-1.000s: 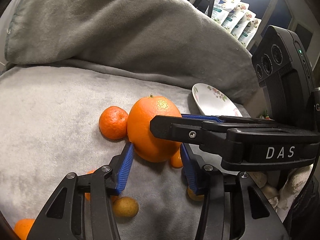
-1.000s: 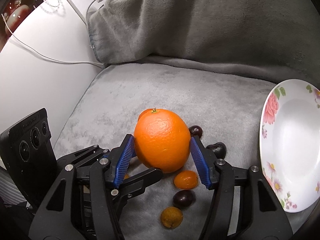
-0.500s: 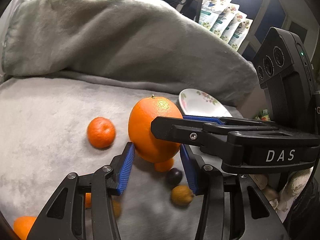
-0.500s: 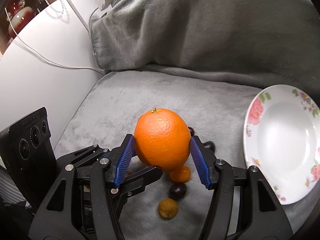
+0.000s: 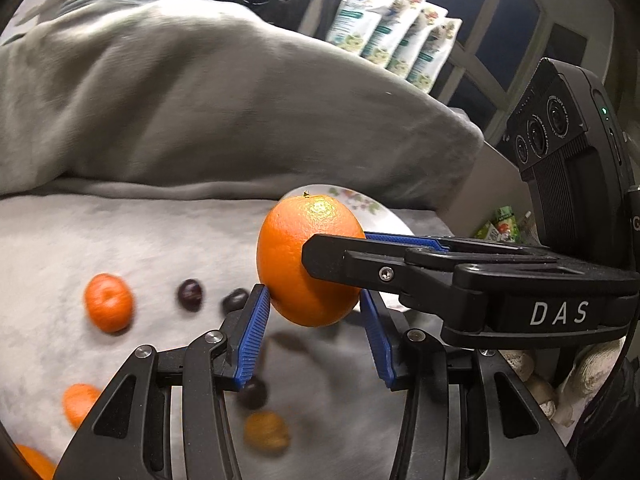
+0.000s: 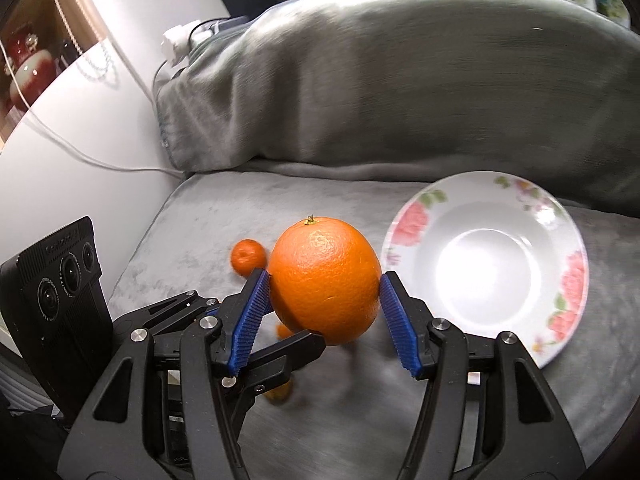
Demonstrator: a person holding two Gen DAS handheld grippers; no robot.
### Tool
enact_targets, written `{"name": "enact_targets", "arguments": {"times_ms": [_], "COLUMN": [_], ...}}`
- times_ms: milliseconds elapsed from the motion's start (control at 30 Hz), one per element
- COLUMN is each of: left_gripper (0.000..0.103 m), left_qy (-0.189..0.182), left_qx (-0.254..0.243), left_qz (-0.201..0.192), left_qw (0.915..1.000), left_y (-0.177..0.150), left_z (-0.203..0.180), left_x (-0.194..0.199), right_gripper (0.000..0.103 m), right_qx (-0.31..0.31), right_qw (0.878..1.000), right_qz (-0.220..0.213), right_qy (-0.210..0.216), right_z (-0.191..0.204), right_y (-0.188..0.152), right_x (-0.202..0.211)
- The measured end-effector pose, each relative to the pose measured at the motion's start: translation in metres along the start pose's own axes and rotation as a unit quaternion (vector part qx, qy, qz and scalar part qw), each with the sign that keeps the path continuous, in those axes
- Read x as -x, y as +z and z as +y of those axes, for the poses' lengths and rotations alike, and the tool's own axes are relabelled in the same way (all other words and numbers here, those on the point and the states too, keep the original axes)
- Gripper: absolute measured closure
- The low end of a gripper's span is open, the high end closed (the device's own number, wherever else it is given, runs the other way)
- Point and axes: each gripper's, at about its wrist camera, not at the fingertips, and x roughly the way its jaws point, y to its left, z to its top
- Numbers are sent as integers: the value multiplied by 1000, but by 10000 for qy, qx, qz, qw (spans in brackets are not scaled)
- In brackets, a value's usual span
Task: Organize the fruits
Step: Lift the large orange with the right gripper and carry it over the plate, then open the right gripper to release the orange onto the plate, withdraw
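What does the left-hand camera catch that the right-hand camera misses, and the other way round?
Only the left wrist view shows two dark round fruits on the grey blanket and the "DAS" lettering on the right gripper.

Only the right wrist view shows the floral plate nearly whole, its bowl bare, plus a white cable.

Both show the big orange clamped between the right gripper's blue pads, a small mandarin, and the left gripper, open around nothing.
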Motion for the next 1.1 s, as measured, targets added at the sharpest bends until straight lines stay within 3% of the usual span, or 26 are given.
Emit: {"name": "enact_targets", "arguments": {"times_ms": [667, 967, 1100], "left_gripper": [59, 59, 59], "left_qy": [-217, -82, -83], "left_qx": [-400, -533, -512], "left_qz": [292, 176, 140], "left_qw": [9985, 9984, 9986], "left_y": [3, 7, 6], "left_z": [-39, -38, -33], "left_x": [-36, -19, -8], "right_gripper": [43, 42, 26], "right_qx": [-513, -641, -602], "right_qw": [9983, 9948, 9918], "right_qz": [-77, -574, -820], "right_qy": [-262, -541, -777], "right_z": [-63, -73, -73], "right_y": [-9, -6, -10], "right_x": [22, 50, 63]}}
